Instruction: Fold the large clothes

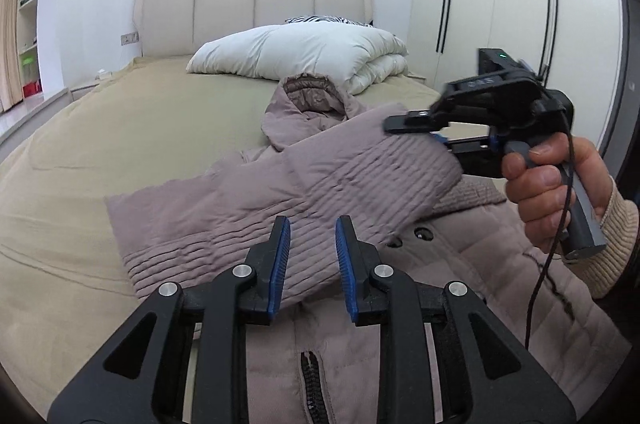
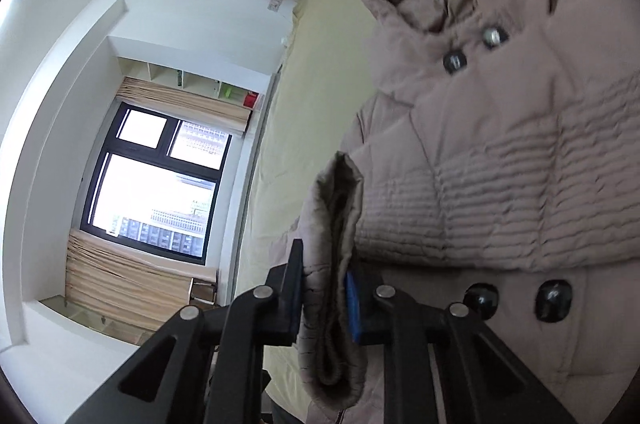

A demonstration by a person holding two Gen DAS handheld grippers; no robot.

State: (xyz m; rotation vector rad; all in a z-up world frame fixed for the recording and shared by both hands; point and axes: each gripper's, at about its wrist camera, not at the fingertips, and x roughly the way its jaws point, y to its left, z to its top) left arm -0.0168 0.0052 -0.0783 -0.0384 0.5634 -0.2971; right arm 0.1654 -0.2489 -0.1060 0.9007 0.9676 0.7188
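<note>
On the bed (image 1: 80, 151), the right hand-held gripper (image 2: 326, 288) pinches the coat's cuff (image 2: 336, 264) — its pads mostly hidden; the left hand-held gripper (image 1: 312, 252) spread.

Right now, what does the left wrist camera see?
A mauve puffy coat lies on a bed; the right claw holds its sleeve across it. The left claw hovers open above. A white duvet sits behind.

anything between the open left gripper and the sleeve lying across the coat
Nothing visible. The left gripper hangs open directly over the folded sleeve of the coat; the right gripper is off to the side, clamped on the other cuff.
</note>
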